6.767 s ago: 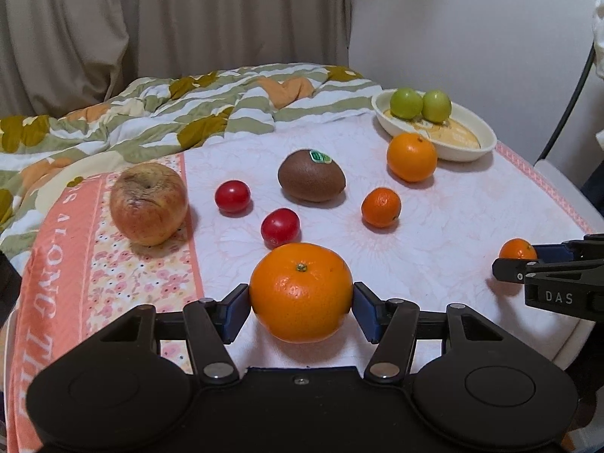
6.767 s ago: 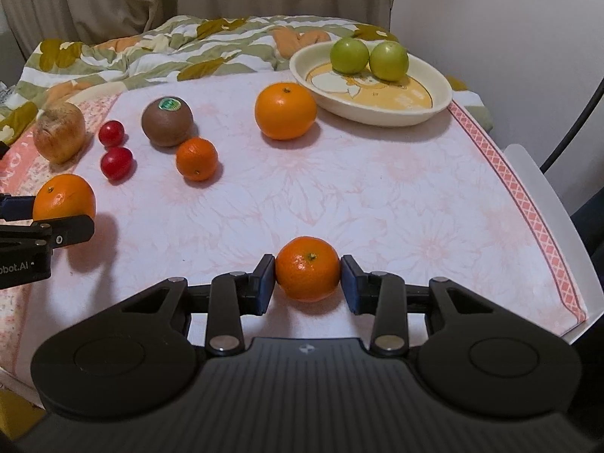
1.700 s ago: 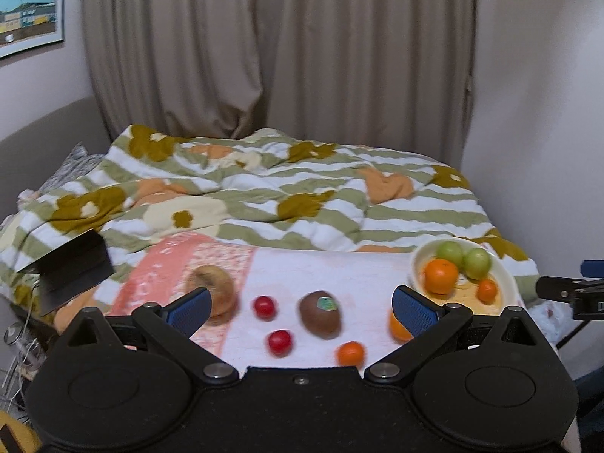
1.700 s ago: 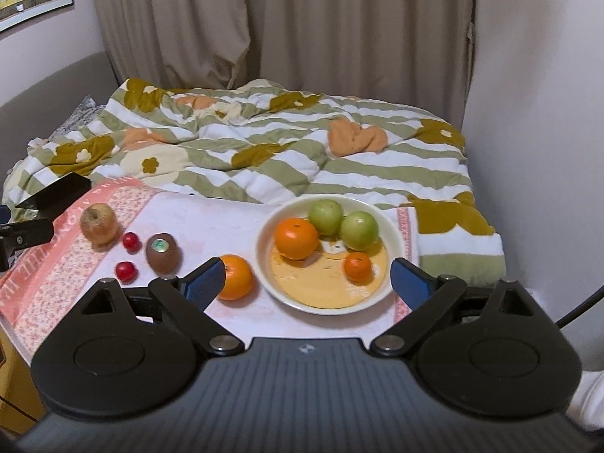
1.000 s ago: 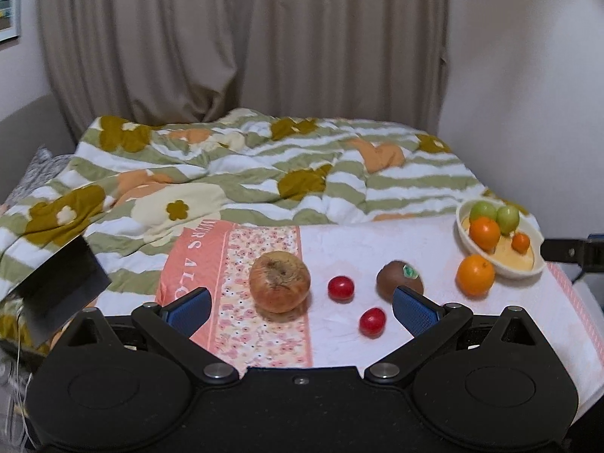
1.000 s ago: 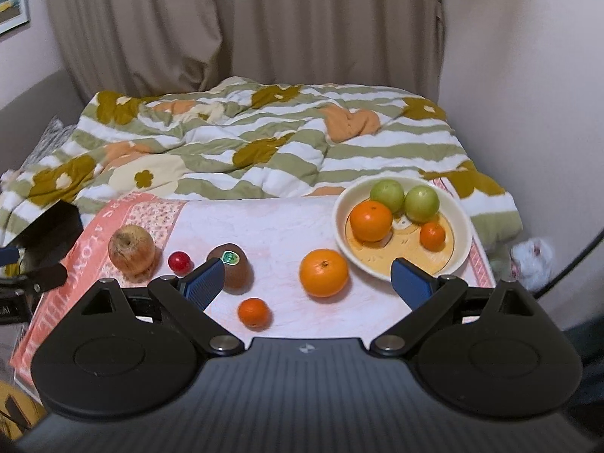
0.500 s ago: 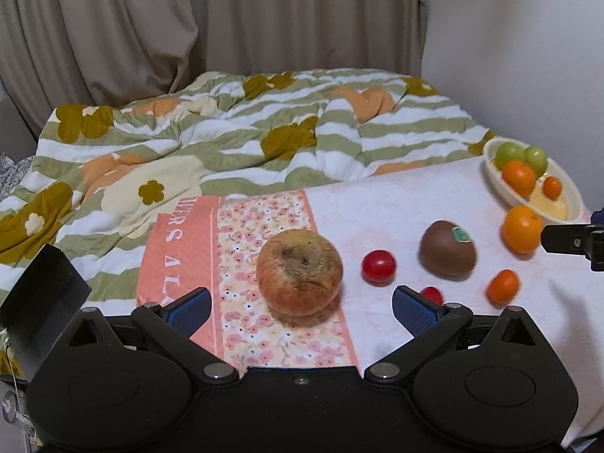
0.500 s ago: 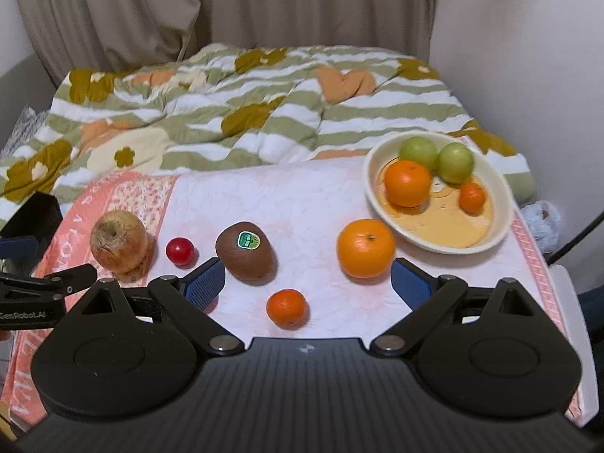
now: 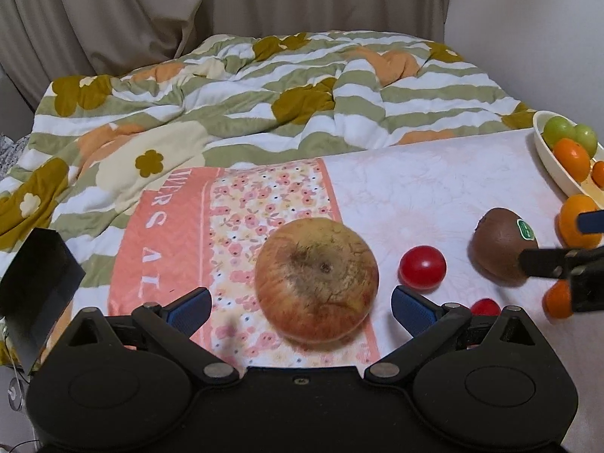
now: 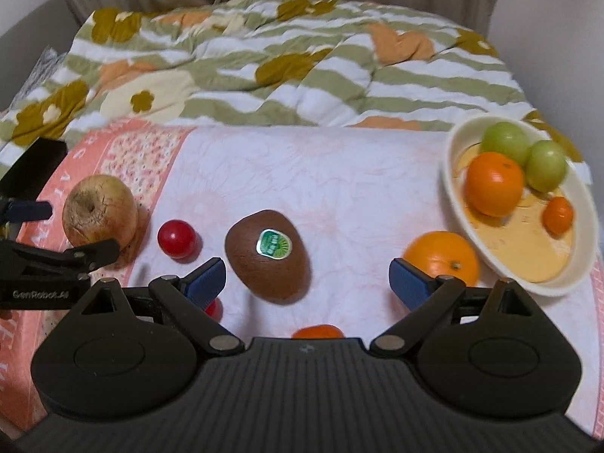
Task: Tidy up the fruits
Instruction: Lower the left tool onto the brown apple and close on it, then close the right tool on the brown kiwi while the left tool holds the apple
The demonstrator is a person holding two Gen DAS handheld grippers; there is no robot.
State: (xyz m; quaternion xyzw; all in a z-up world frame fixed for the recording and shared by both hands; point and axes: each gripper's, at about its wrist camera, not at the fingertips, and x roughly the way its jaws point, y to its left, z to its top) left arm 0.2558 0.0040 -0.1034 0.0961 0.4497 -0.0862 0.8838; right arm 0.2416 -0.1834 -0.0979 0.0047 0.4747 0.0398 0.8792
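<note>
Apple point(image 9: 316, 279): stem hollow faces up, between the spread left tongs point(image 9: 300, 305).
Kiwi point(image 10: 268, 258): long axis runs near-right, between the spread right tongs point(image 10: 307, 278).

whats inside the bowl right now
The bowl holds two green fruits, a large orange and a small orange. Anything beneath them is hidden.

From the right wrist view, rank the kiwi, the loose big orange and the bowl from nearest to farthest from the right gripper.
1. Kiwi: between the open fingers of the right gripper.
2. Loose big orange: just beyond the right fingertip.
3. Bowl: farther right and back.
</note>
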